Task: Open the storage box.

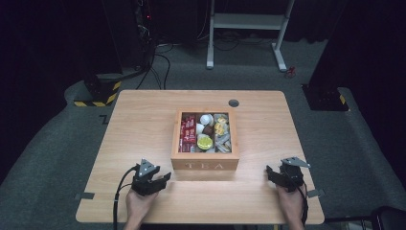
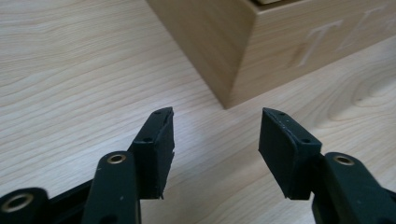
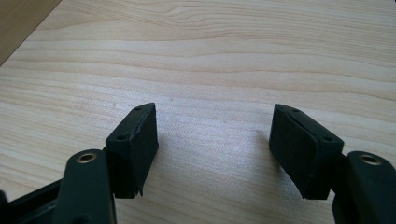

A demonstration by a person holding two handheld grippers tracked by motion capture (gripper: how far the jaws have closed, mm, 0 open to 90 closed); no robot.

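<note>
Here we rest both grippers low beside the wooden tea box (image 1: pixel 205 163), left gripper (image 1: pixel 163 178) and right gripper (image 1: pixel 271 173) with jaws wide and empty, probably ready to reach its contents.

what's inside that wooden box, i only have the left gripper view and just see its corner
Observer: The wooden box is open, with three compartments: red packets on the left, white pods and a lime-green round item in the middle, pale wrapped pieces on the right.
Operator: where's the other tool
Observer: The right tool is near the table's front right, apart from the box, jaws open.
Operator: and mine from above
Observer: The left tool sits just off the box's front left corner, jaws open, not touching it.
</note>
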